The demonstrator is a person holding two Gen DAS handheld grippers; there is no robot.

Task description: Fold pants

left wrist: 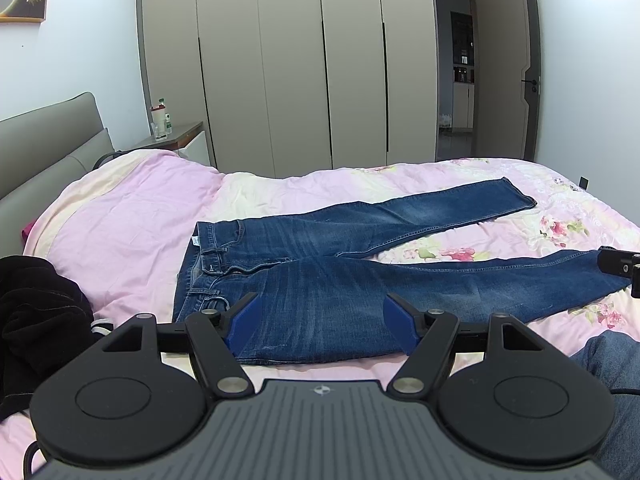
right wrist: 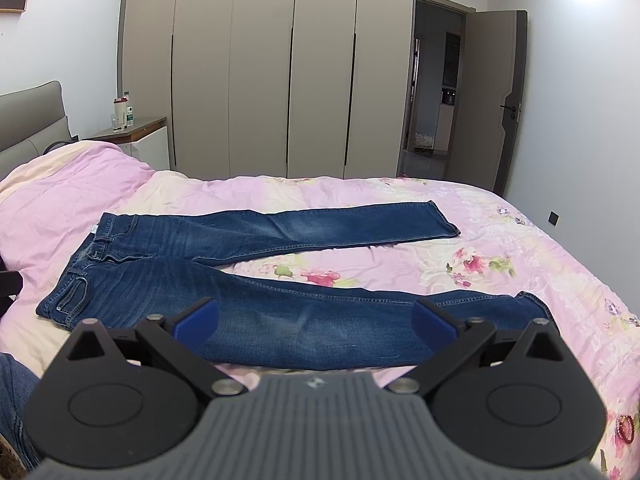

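On the bed (right wrist: 540,248), over a pink floral quilt: pants (right wrist: 256,312) laid flat, blue denim, waistband toward the headboard side at left, legs splayed in a V toward the right. Near leg runs along the bed's front edge; far leg angles away, hem well apart from the near hem

Risks, as judged from here:
- legs spread wide, so bringing one over the other may land skewed, seams not matching
- denim is stiff and heavy; a pinch on one layer only could let the cloth below drag and bunch
- soft quilt underneath may get caught up in the pinch with the denim
- black garment (left wrist: 36,320) heaped just beside the waistband at left could snag in a sweep

Left hand-held gripper (left wrist: 320,324): jaws wide, blue pads apart, nothing between them, hovering over the seat and thigh area, apparently not touching

Right hand-held gripper (right wrist: 316,322): jaws also wide, empty, above the near leg around knee to calf; contact with cloth not evident

Folding not yet begun, by the look of it
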